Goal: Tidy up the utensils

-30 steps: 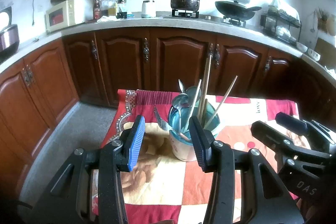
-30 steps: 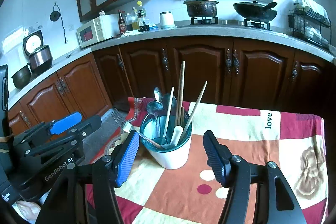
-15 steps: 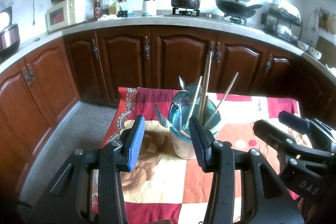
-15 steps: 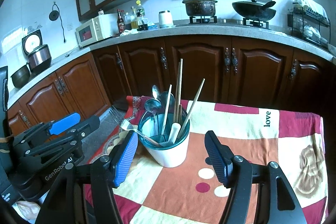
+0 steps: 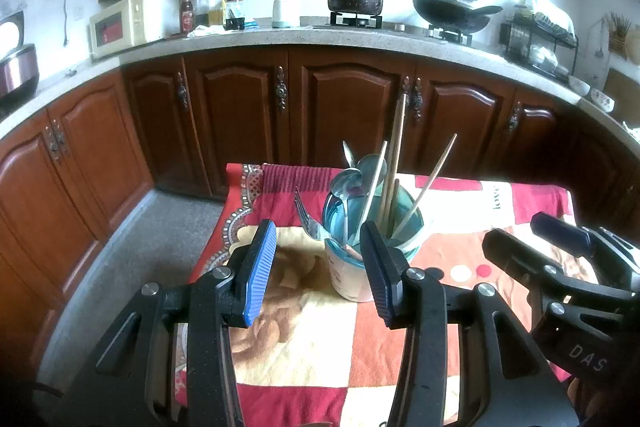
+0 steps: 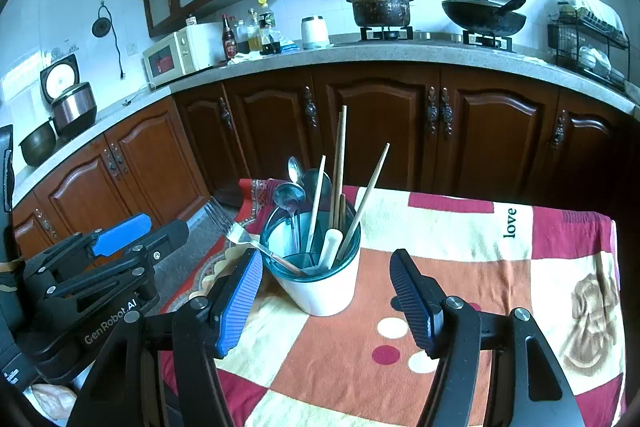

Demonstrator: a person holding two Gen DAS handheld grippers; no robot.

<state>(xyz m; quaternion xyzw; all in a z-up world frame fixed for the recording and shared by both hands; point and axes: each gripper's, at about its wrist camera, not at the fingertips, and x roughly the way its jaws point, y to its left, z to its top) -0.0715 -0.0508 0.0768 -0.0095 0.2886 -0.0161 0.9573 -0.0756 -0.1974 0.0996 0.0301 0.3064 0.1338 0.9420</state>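
A white utensil cup (image 6: pixel 326 289) with a blue rim stands on the patterned tablecloth (image 6: pixel 460 251). Inside it are wooden chopsticks (image 6: pixel 339 171), metal spoons (image 6: pixel 289 197), a fork (image 6: pixel 236 235) leaning out to the left and a white handle. My right gripper (image 6: pixel 330 301) hovers open just in front of the cup, nothing between its fingers. In the left wrist view the same cup (image 5: pixel 352 273) sits ahead and a little right of my left gripper (image 5: pixel 318 267), which is also open and holds nothing. The right gripper (image 5: pixel 560 259) shows at that view's right edge.
The table's left edge drops to a grey floor (image 5: pixel 132 267). Dark wooden cabinets (image 6: pixel 380 131) and a stone counter with a microwave (image 6: pixel 176 53), bottles, a pot (image 6: pixel 382 7) and a wok stand behind. The cloth to the right of the cup is bare.
Both views have shifted very slightly; the cup sits a touch lower and nearer in the right wrist view. Both grippers' jaws look unchanged.
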